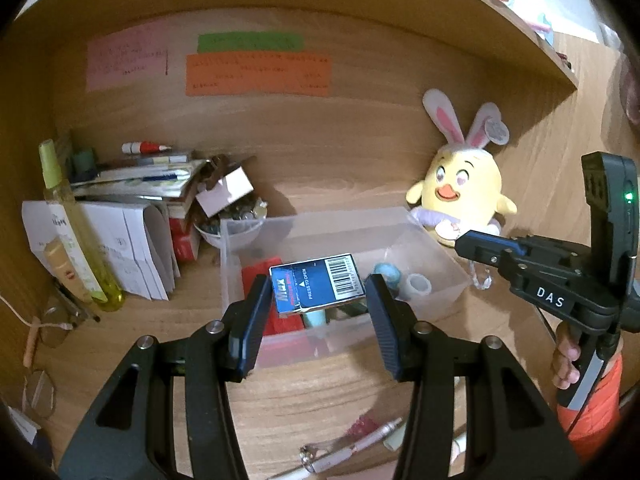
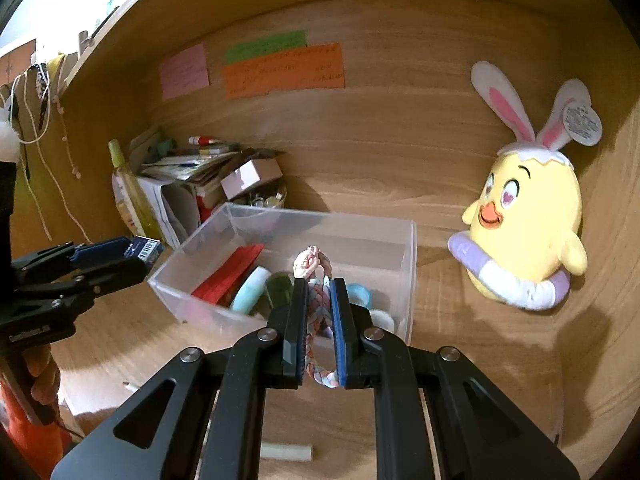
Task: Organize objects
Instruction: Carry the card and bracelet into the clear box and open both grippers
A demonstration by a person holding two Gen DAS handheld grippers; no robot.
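The left gripper [image 1: 318, 304] is seen with its jaws part-spread and pinched on a small blue box [image 1: 317, 289] — barcode and "PRESS TO OPEN" print face up, and the box is held clear above the clear plastic bin [image 1: 440, 264]. The right gripper [image 2: 319, 322] is seen with its jaws pressed nearly together on a braided cord bracelet [image 2: 316, 312], pink, grey and pale blue, whose charm [image 2: 306, 262] stands above the fingertips at 12 o'clock.

Behind both sets of jaws the bin rests on the wooden desk [image 2: 480, 380]. Inside it a red packet [image 2: 230, 276] lies at 9 o'clock, with a mint-coloured roll [image 2: 250, 292] beside it and a white ring [image 1: 419, 285] toward 3 o'clock.

In the right wrist view a yellow chick plush with rabbit ears [image 2: 528, 216] is leaned against the back panel at 2 o'clock from the bin, apart from it. At 10 o'clock a stack of papers and booklets [image 2: 188, 172] is piled, with a tall yellow-green bottle [image 2: 130, 192] upright beside it. Higher on the panel — at 11 o'clock — pink [image 2: 184, 72], green [image 2: 266, 46] and orange [image 2: 284, 70] notes are stuck; their writing cannot be read
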